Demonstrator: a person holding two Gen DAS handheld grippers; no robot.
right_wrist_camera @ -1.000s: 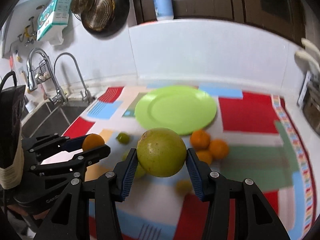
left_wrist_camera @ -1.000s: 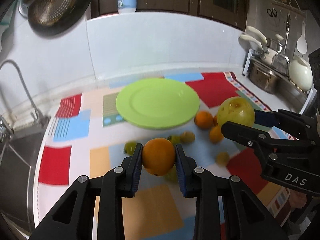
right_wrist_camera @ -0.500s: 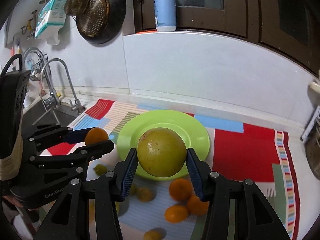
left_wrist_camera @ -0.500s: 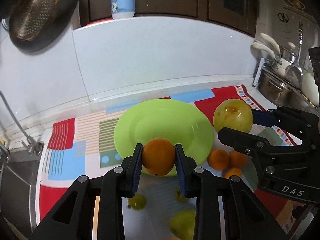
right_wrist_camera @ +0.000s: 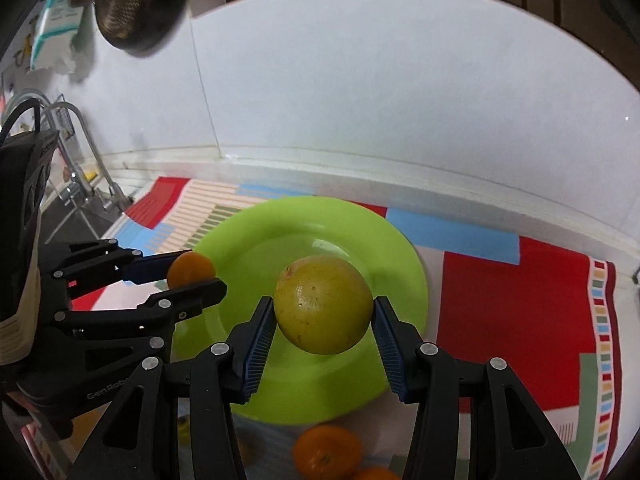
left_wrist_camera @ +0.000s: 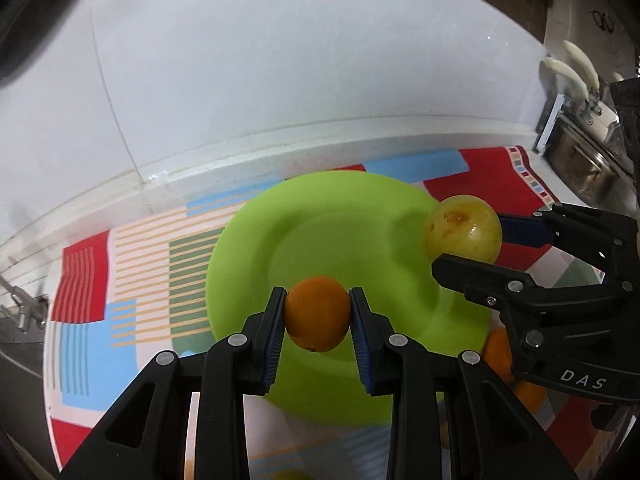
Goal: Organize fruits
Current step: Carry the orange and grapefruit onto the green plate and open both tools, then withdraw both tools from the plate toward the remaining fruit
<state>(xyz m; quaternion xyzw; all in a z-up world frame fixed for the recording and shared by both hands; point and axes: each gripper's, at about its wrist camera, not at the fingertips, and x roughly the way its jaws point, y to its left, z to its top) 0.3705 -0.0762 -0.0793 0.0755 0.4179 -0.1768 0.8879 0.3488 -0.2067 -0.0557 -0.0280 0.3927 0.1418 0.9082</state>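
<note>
My left gripper (left_wrist_camera: 318, 314) is shut on an orange (left_wrist_camera: 317, 312) and holds it above the near part of the lime-green plate (left_wrist_camera: 344, 240). My right gripper (right_wrist_camera: 324, 322) is shut on a large yellow-green fruit (right_wrist_camera: 323, 304) and holds it above the same plate (right_wrist_camera: 280, 240). In the left wrist view the right gripper (left_wrist_camera: 472, 248) with its yellow-green fruit (left_wrist_camera: 462, 234) is over the plate's right rim. In the right wrist view the left gripper (right_wrist_camera: 200, 274) with the orange (right_wrist_camera: 190, 268) is at the plate's left rim.
The plate lies on a colourful patchwork mat (right_wrist_camera: 520, 292) on the counter. More oranges (right_wrist_camera: 326, 456) lie on the mat in front of the plate, one also to the right in the left wrist view (left_wrist_camera: 498, 352). A tap (right_wrist_camera: 80, 160) and sink are left, pots (left_wrist_camera: 580, 160) right, white wall behind.
Both grippers have moved forward with their fruit, from above the loose fruit on the mat to above the plate. The plate now looks larger and closer.
</note>
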